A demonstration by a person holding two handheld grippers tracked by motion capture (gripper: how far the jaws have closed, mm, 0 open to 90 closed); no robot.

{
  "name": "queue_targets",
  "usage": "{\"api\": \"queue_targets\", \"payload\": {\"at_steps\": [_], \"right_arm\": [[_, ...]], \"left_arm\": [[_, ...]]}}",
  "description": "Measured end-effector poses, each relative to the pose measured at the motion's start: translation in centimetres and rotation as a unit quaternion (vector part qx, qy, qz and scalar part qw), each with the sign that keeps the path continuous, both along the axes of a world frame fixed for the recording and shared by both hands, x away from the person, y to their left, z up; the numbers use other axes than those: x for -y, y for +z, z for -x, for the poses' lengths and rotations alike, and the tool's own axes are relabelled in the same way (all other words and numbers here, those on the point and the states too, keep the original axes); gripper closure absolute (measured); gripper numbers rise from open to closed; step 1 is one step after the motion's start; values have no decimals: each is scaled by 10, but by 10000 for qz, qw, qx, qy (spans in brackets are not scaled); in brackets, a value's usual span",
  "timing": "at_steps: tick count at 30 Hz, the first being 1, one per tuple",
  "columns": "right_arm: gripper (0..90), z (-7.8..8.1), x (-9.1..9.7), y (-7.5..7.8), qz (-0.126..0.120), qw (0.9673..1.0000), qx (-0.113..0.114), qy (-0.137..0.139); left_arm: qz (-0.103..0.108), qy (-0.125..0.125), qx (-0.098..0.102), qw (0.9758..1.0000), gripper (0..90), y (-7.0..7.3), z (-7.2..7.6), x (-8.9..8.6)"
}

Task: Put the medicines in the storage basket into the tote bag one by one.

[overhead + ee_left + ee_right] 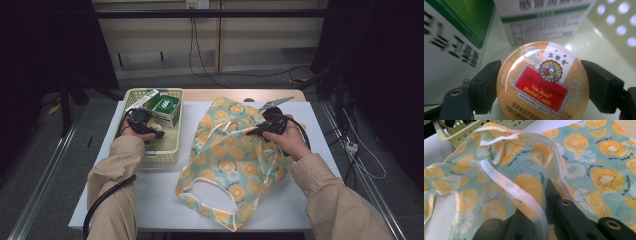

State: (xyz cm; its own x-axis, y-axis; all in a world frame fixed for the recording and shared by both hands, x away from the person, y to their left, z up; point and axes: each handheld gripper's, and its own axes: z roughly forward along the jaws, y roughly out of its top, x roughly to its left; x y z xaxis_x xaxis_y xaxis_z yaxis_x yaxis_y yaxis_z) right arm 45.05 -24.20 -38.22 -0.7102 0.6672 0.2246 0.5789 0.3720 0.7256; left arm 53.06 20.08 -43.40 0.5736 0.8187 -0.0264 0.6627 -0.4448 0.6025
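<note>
Left hand (134,131): forearm in a tan sleeve reaches forward into the pale green perforated basket (167,150) at the counter's (150,195) left side. Left tongs (541,82): jaws stand on either side of one round herbal candy tin (542,81), which lies on the basket floor; the left pad looks to touch the tin's rim, the right pad sits just beside it with a thin gap, so the tin is framed but not yet pinched.

Right hand (290,142): forearm angled in from the lower right, wrist over the bag. Right tongs (544,202): closed on the white-trimmed edge of one fabric tote bag (235,160) (teal, printed with orange and kiwi slices), lifting that edge off the cloth beneath.

Count: one tin, one bag, one basket, two cartons.

Surroundings: two green-and-white cartons (165,107) stand in the basket just behind the tin, close on its far and left sides, crowding the left tongs. The bag lies spread over the counter's middle, just right of the basket.
</note>
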Motion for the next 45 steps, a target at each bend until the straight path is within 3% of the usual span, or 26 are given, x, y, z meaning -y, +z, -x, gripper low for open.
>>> {"api": "queue_targets", "payload": {"at_steps": [2, 5, 10, 21, 28, 32, 33, 41, 42, 43, 45], "right_arm": [[886, 0, 1, 0, -15, 10000, -10, -19], [886, -1, -1, -1, 13, 10000, -15, -19], [886, -2, -2, -2, 0, 10000, -35, -49], [887, -12, -8, -3, 66, 9998, -36, -183], [888, -24, -13, -3, 64, 9993, -44, -369], [887, -26, -19, -6, 52, 9994, -82, -329], [888, -26, -20, -7, 62, 9995, -92, -306], [887, -23, -25, -7, 102, 9996, -99, -227], [887, -23, -25, -6, 99, 9997, -92, -220], [887, -23, -26, -6, 101, 9997, -98, -208], [887, -22, -27, -6, 110, 9997, -106, -203]], "left_arm": [[36, 6, 24, 10000, 204, 4, 0, -1], [293, 157, 100, 9994, 204, 11, 0, 0], [463, 104, 180, 9987, 205, 33, 2, 3], [797, -553, 257, 9950, 205, 77, 25, 24], [801, -934, 363, 9917, 205, 97, 41, 39], [875, -1205, 401, 9880, 205, 105, 51, 49], [986, -1290, 379, 9860, 205, 106, 53, 52], [1026, -1770, 453, 9778, 205, 111, 72, 80], [988, -1777, 482, 9779, 205, 111, 75, 83], [1072, -1886, 424, 9753, 205, 110, 76, 86], [1035, -1998, 430, 9734, 205, 109, 80, 92]]}}
